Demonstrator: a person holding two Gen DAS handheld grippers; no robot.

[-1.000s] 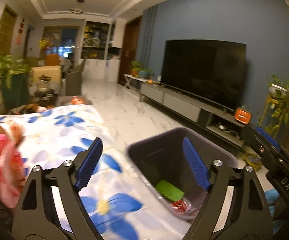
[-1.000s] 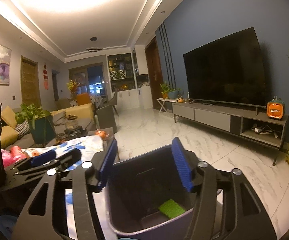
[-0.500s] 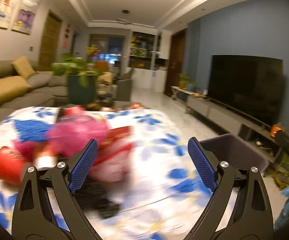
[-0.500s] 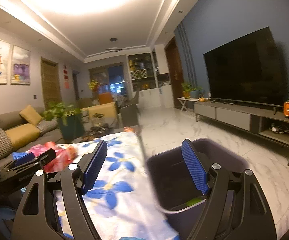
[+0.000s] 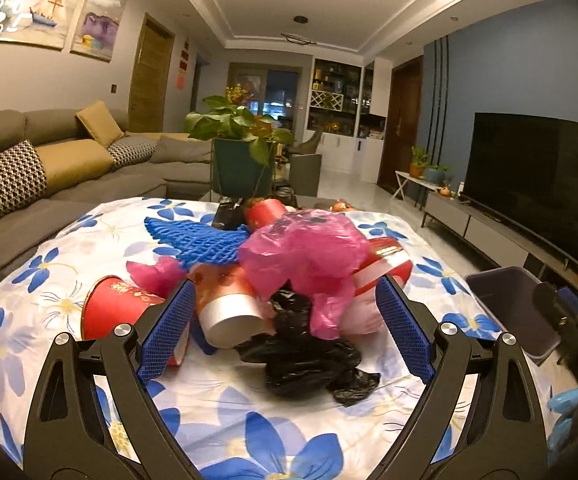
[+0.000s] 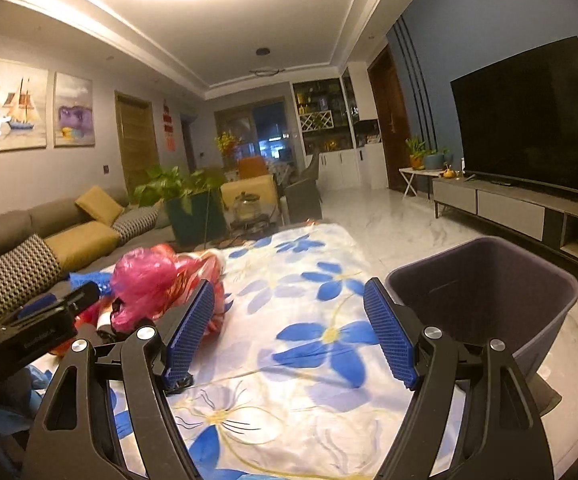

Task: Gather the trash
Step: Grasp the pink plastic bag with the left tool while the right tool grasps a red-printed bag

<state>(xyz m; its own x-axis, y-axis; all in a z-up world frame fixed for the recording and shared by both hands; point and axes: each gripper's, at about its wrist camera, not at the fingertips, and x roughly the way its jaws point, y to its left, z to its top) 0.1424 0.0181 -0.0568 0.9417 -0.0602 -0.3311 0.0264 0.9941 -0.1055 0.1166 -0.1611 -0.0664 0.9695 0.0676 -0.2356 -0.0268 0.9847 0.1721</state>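
- While we look along the left gripper [image 5: 285, 328], we see its blue pads spread wide with nothing between them; it hangs just above the pile of trash on the flowered tablecloth [image 5: 69, 248].
- On top of the pile lies a pink plastic bag [image 5: 309, 252], and below it a crumpled black plastic bag [image 5: 309, 352] rests on the cloth, near the open pads.
- Beside these we see a red paper cup [image 5: 109, 312] on its side, a red-and-white cup [image 5: 229, 312] also tipped over, and a blue foam net [image 5: 201, 240] behind them.
- The right gripper [image 6: 289, 332] is also wide open and holds nothing; it is over a bare part of the cloth.
- The grey trash bin [image 6: 489, 292] stands at the right edge of the table, well apart from the pile; its inside is dark, so we cannot tell what it contains.
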